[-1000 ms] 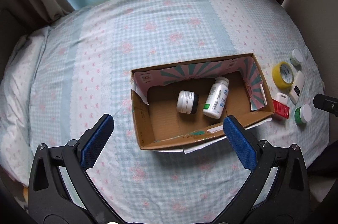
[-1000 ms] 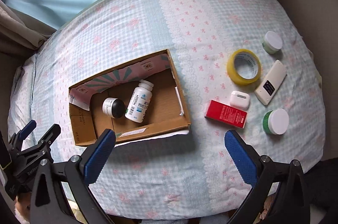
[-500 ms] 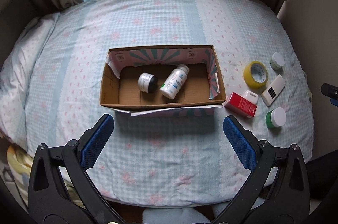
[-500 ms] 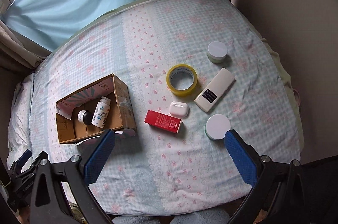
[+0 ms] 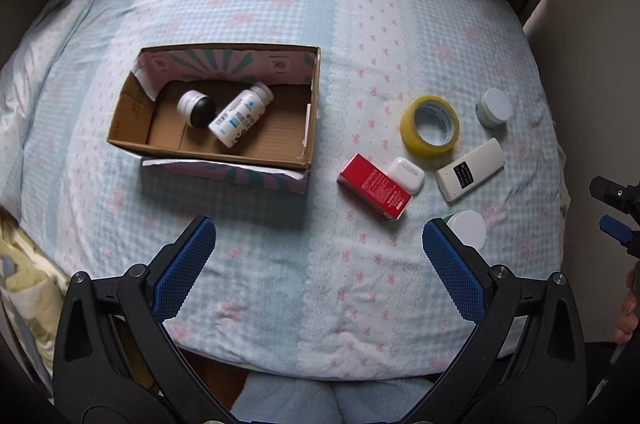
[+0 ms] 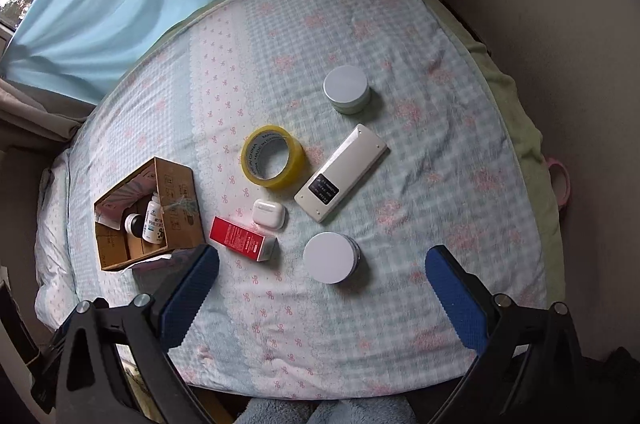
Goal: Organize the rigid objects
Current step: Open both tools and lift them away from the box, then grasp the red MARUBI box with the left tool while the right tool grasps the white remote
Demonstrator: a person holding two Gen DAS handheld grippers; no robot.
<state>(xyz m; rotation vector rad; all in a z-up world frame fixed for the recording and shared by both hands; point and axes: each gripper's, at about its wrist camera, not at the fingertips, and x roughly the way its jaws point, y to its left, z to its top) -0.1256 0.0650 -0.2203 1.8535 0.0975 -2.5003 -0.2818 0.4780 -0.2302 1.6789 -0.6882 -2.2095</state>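
The right gripper [image 6: 322,298] hangs over the near edge of the bed with its jaws wide apart and nothing between them; the left gripper [image 5: 320,264] is likewise spread and empty, low over the quilt [image 5: 280,4]. Ahead and to the left of the right gripper sits the cardboard box [image 6: 176,220], already holding a white pill bottle [image 5: 242,114] on its side and a small dark-capped jar [image 5: 196,108] touching it; the rest lies loose on the quilt ahead of the right gripper: a white remote [image 6: 340,174] lying at a slant, a roll of yellow tape [image 6: 273,156] beyond and left of it, a red carton [image 6: 242,238] just ahead of the left finger, a white-lidded tub [image 6: 331,258] nearest of all, between the fingers' line, a paler tub [image 6: 346,90] farthest off, and a white earbud case [image 6: 269,215] just beside the carton.

The step in hand looks like choosing the next loose thing; the near tub seems the likeliest, which would call for lowering straight onto it, jaws either side of the lid, then carrying it left to the box.
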